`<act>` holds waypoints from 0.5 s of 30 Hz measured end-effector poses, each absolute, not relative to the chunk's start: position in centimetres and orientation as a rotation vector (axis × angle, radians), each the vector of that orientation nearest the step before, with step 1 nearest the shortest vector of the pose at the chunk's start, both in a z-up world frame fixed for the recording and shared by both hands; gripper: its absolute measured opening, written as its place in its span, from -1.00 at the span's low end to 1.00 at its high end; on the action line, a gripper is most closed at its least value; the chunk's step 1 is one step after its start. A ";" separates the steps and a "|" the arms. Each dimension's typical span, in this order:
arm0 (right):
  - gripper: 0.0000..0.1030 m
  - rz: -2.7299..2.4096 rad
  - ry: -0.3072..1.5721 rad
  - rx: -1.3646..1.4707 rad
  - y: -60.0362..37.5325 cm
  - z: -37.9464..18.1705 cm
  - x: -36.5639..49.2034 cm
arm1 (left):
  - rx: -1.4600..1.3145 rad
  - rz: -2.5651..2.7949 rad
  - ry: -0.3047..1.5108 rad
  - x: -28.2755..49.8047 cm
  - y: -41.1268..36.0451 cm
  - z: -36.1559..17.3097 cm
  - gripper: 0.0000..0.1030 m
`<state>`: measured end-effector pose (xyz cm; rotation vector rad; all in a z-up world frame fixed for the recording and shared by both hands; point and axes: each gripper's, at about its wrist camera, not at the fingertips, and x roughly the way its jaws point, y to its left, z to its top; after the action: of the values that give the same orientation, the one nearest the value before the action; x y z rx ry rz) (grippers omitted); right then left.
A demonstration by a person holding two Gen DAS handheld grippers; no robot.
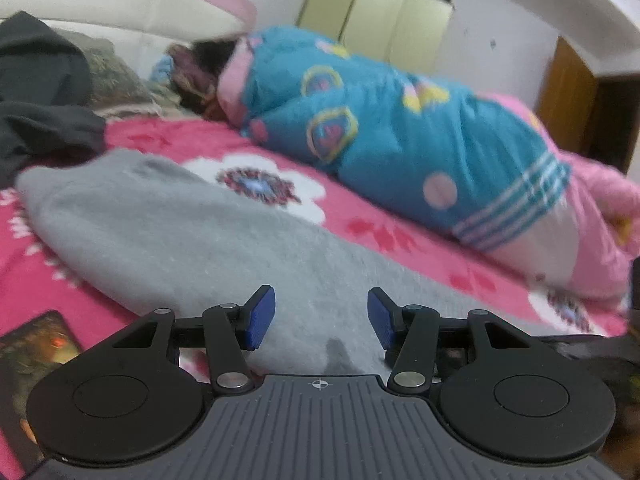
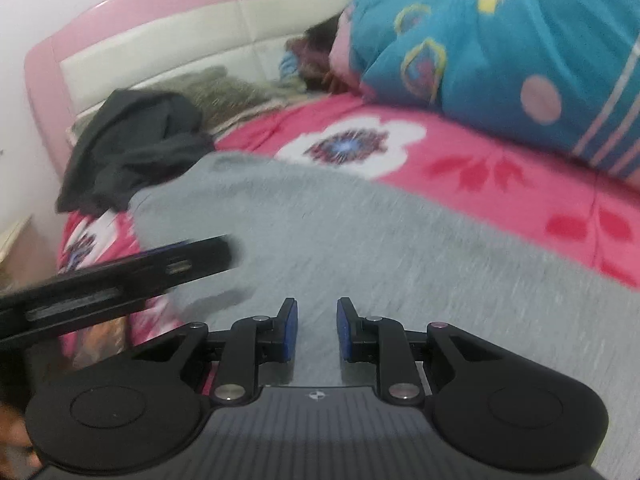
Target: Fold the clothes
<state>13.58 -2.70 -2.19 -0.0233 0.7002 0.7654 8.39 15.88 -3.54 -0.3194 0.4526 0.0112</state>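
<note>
Grey garment (image 1: pixel 200 232) lengthwise toward the headboard (image 2: pixel 160 40) on the pink bedspread (image 1: pixel 380 232); both grippers' (image 1: pixel 321 318) (image 2: pixel 317 330) jaws apart, empty.

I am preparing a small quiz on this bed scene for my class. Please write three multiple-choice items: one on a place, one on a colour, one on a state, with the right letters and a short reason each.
1. Where does the dark garment lie?
A. beyond the grey garment, near the headboard
B. on top of the blue quilt
C. between the fingers of the right gripper

2. What colour is the garment spread in front of both grippers?
A. yellow
B. grey
C. green

3. In what state is the left gripper?
A. shut on the grey garment
B. shut on the dark garment
C. open, holding nothing

Answers:
1 A: the right wrist view shows it heaped past the grey cloth, close to the pink and white headboard.
2 B: both views show grey fabric on the pink floral bedspread.
3 C: its blue pads stand wide apart, with nothing between them.
</note>
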 end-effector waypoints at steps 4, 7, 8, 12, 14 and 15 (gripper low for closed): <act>-0.54 0.726 0.675 -0.031 -4.7 -1.3 11.8 | -0.279 0.044 0.508 9.0 15.0 -4.5 0.00; -0.54 0.609 0.655 -0.007 -7.3 -0.4 11.5 | -0.218 0.070 0.515 8.5 14.1 -4.8 0.01; -0.54 0.563 0.652 -0.006 -8.2 -0.3 11.4 | -0.210 0.075 0.516 8.4 14.0 -4.8 0.01; -0.50 0.499 0.663 -0.013 -9.5 -2.0 10.8 | -0.175 0.109 0.496 7.9 13.5 -4.5 0.02; -0.47 0.466 0.668 -0.016 -10.1 -2.8 10.5 | -0.121 0.153 0.435 7.1 12.6 -3.8 0.02; -0.47 0.450 0.670 -0.018 -10.4 -3.2 10.3 | -0.086 0.167 0.388 6.6 12.1 -3.4 0.02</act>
<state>10.31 -10.44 -3.20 -0.0181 0.6705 0.4503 6.56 12.11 -3.37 -0.0865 0.3884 0.1670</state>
